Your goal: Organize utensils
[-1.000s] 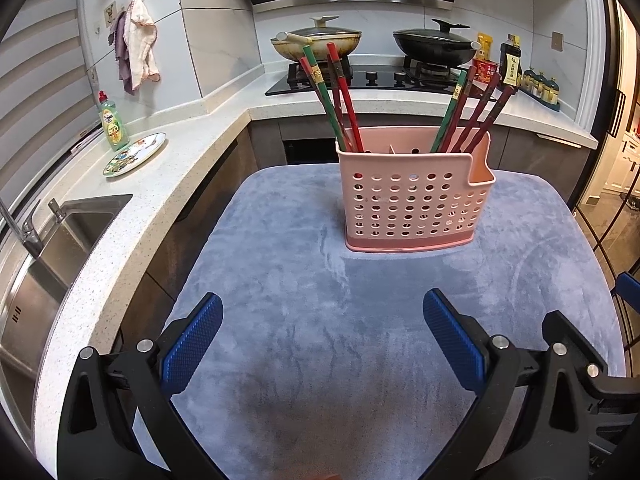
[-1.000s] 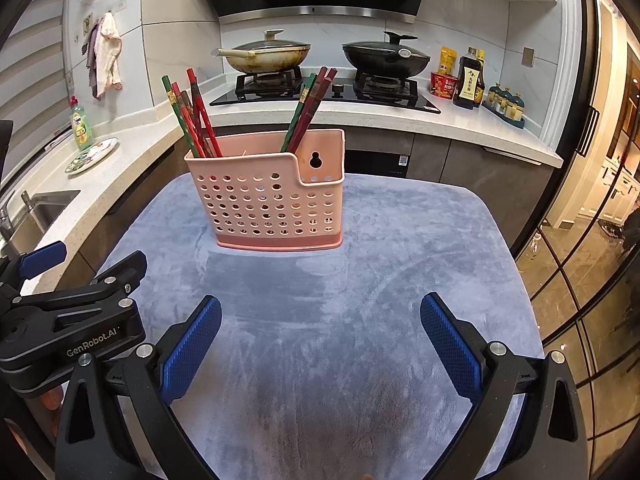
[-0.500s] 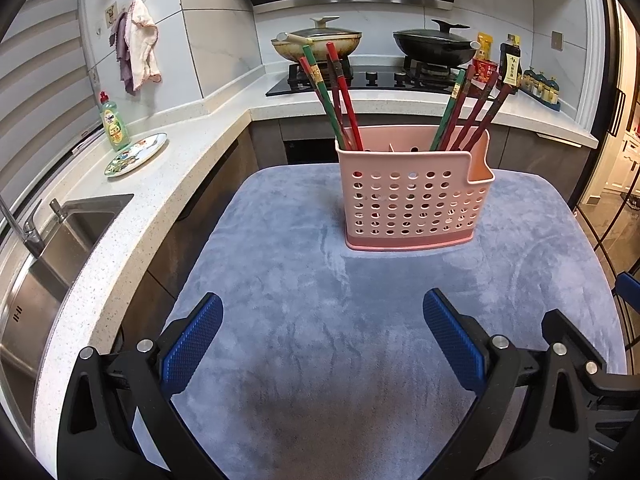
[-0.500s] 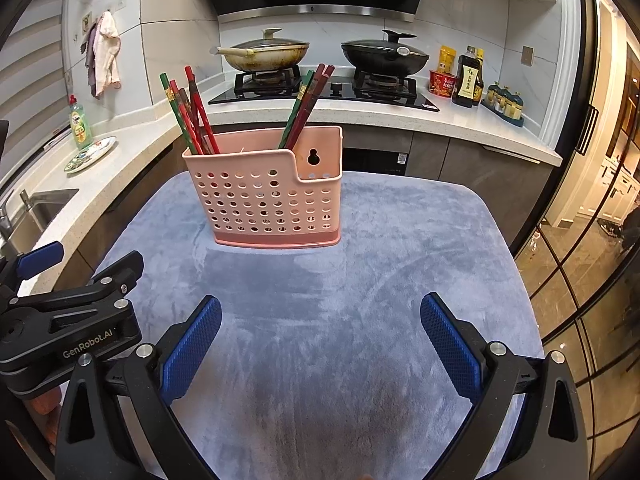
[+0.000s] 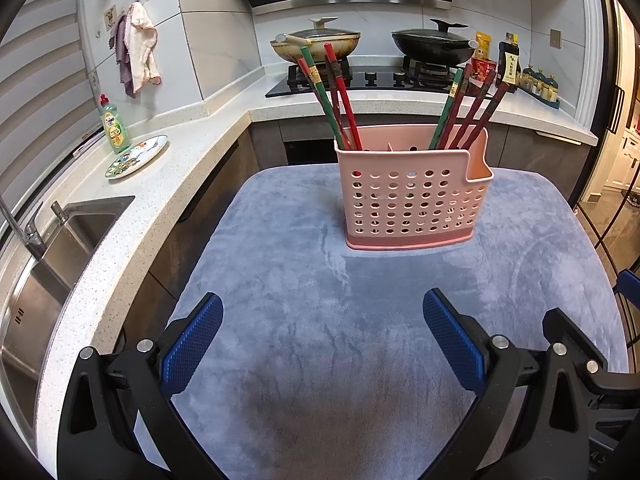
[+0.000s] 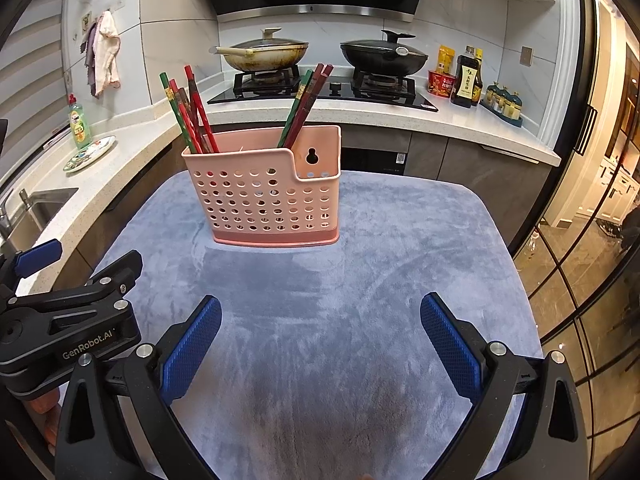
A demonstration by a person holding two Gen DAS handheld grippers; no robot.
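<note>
The pink perforated utensil holder (image 5: 414, 200), with red and green chopsticks (image 5: 336, 92) stood in both end compartments, is seen upright on the grey cloth (image 5: 320, 320), well ahead of the left gripper (image 5: 322, 322) and right gripper (image 6: 320, 320); both are held wide apart, gripping nothing.

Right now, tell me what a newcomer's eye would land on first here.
The pink perforated utensil holder stands mid-table on the grey-blue cloth, with red and green chopsticks fanning out of its left end and another bunch leaning from its middle. Nearest the cameras, the left gripper and right gripper both hover over bare cloth, blue-padded jaws wide apart and empty. Behind, two lidded woks sit on the stove.
</note>
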